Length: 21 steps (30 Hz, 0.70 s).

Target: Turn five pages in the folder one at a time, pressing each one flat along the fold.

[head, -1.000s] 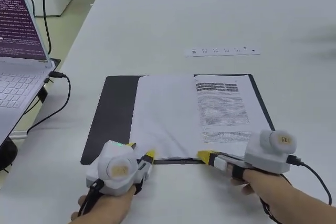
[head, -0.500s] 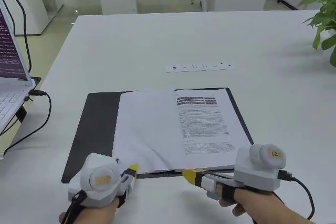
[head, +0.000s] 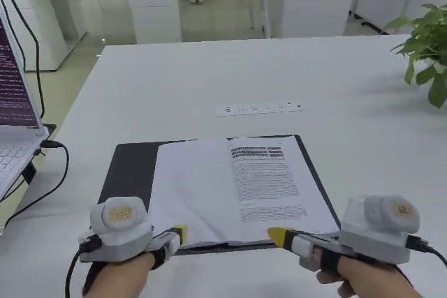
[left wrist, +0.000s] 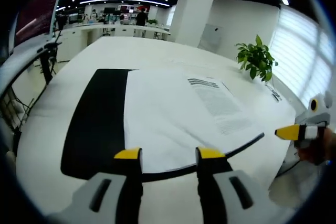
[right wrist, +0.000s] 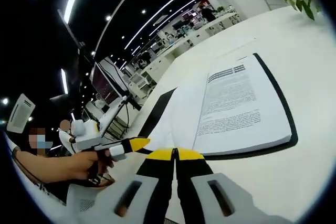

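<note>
The white counter (head: pixel 209 75) carries the open folder (head: pixel 129 169) at the frame's centre, its fold running top to bottom. The right hand-held gripper (head: pixel 278 236), jaws together, lies just below the printed page (head: pixel 269 179). It is nearer to that page than the left hand-held gripper (head: pixel 179 234), whose jaws are apart and empty.

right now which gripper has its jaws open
The left gripper: its yellow tips stand apart by the folder, while those of the right gripper are pressed together.
</note>
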Motion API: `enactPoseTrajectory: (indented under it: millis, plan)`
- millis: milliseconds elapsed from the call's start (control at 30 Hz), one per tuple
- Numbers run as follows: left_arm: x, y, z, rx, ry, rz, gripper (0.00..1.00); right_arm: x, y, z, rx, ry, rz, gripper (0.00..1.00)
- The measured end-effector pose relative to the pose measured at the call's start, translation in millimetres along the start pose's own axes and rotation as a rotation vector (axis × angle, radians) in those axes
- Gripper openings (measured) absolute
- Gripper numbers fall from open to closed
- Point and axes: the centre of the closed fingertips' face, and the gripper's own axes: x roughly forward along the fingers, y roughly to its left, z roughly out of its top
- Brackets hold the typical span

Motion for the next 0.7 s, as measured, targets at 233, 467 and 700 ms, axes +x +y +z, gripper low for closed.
enactPoseTrajectory:
  millis: [233,467,700]
  plan:
    - [-41.7,-14.7,-1.8,-0.033,0.010,-0.044,0.41,-22.1,-23.1,18.5,-0.065,-0.002,-0.069,0.00]
    - [-70.7,-25.0,8.7,-0.017,-0.027,-0.075,0.51,-36.9,-32.3,39.3,-0.152,-0.028,-0.107,0.14]
    - [-84.0,-29.9,17.2,0.051,-0.073,-0.063,0.71,-43.8,-33.5,44.6,-0.259,-0.040,-0.138,0.44]
